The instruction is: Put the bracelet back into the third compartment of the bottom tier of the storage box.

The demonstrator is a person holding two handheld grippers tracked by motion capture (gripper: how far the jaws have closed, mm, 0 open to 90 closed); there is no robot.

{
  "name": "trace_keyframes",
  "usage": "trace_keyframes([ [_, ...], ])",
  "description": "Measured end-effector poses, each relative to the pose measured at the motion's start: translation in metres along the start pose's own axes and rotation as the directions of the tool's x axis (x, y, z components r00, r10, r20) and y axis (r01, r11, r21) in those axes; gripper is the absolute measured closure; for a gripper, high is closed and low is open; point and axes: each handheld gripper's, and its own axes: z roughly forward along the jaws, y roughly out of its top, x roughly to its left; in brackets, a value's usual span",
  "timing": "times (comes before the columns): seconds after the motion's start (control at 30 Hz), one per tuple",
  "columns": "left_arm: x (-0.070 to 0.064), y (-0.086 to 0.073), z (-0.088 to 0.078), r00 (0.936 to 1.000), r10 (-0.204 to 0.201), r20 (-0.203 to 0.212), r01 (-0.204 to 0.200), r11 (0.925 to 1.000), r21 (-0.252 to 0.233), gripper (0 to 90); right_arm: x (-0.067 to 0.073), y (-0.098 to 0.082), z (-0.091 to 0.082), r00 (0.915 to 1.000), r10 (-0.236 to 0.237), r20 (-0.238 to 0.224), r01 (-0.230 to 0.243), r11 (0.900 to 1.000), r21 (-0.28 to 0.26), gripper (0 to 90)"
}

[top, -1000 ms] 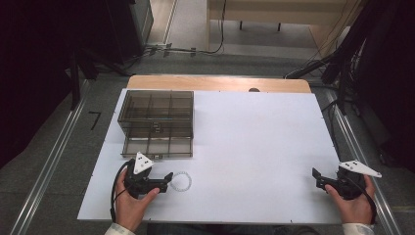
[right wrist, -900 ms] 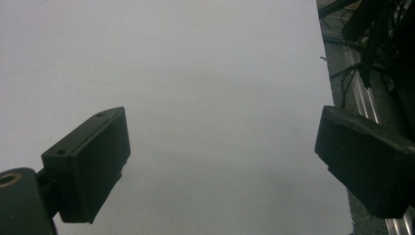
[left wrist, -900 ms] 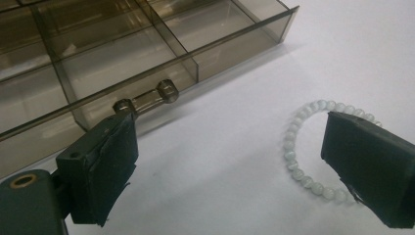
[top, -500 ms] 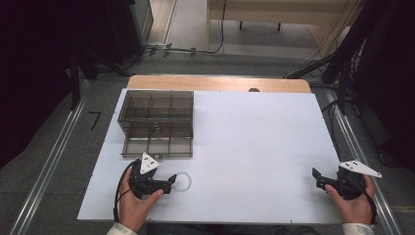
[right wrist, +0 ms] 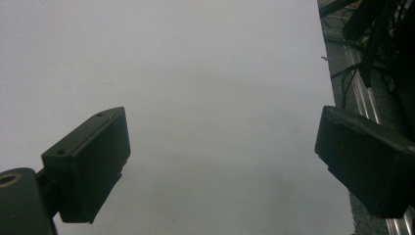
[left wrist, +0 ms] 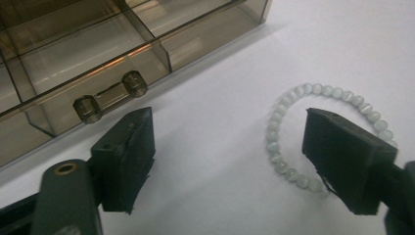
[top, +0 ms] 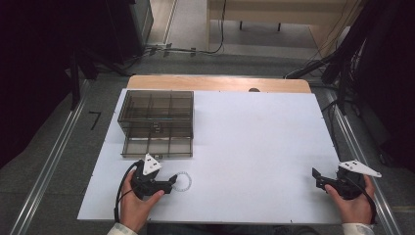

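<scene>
On the white table, the bead bracelet lay partly under one jaw of the left gripper. Its jaws were open but had just been closing, and they held nothing.

In the left gripper view, one of the gripper's jaws hid part of the bead bracelet, and the picture's edge cut off the smoky drawer box.

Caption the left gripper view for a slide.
Left gripper, jaws closing, one pad over a pale bead bracelet beside a smoky drawer organizer.
</scene>
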Motion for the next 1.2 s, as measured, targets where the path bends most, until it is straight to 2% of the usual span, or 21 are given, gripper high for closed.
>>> trace_keyframes([
  [0.13,-0.0014,-0.0009,0.0017,0.9998,0.021,0.001,-0.021,0.9996,0.021,28.8,-0.0001,-0.0001,0.0001,1.0,0.003,0.001,-0.003,1.0,0.0,4.6],
  [0.27,-0.0025,-0.0011,0.0018,0.9996,0.027,0.003,-0.027,0.9994,0.023,31.2,0.0003,0.0,0.0004,1.0,0.002,0.001,-0.002,1.0,0.001,4.6],
  [0.43,-0.0041,-0.0006,0.0008,0.999,0.04,0.02,-0.041,0.9988,0.026,40.0,0.0009,0.0006,0.0004,1.0,0.003,0.0,-0.003,1.0,0.001,4.6],
  [0.63,-0.0023,-0.0004,-0.0004,0.9993,0.027,0.025,-0.027,0.9993,0.026,51.7,0.0011,0.0002,0.0012,1.0,0.005,0.0,-0.005,1.0,0.004,4.6],
  [0.8,-0.0031,-0.0005,-0.001,0.9993,0.03,0.02,-0.03,0.9992,0.028,56.9,0.0014,0.0001,0.0011,1.0,0.002,-0.002,-0.002,1.0,0.005,4.6],
  [0.9,-0.0053,-0.0005,-0.0013,0.9989,0.039,0.025,-0.04,0.9988,0.028,64.9,0.0014,0.0001,0.0018,1.0,0.003,-0.001,-0.003,1.0,0.009,4.6],
  [1.03,-0.0051,-0.0011,-0.0014,0.9989,0.031,0.036,-0.031,0.9992,0.024,67.7,0.0018,0.0002,0.0017,1.0,0.001,0.0,-0.001,1.0,0.007,4.6],
  [1.1,-0.0058,-0.0012,-0.0018,0.9985,0.033,0.044,-0.034,0.9991,0.025,74.2,0.002,0.0005,0.0016,1.0,0.001,0.002,-0.001,1.0,0.009,4.6],
  [1.2,-0.007,-0.0013,-0.0018,0.9984,0.036,0.043,-0.037,0.999,0.026,75.9,0.002,0.0009,0.001,1.0,-0.001,0.006,0.001,1.0,0.004,4.6],
])
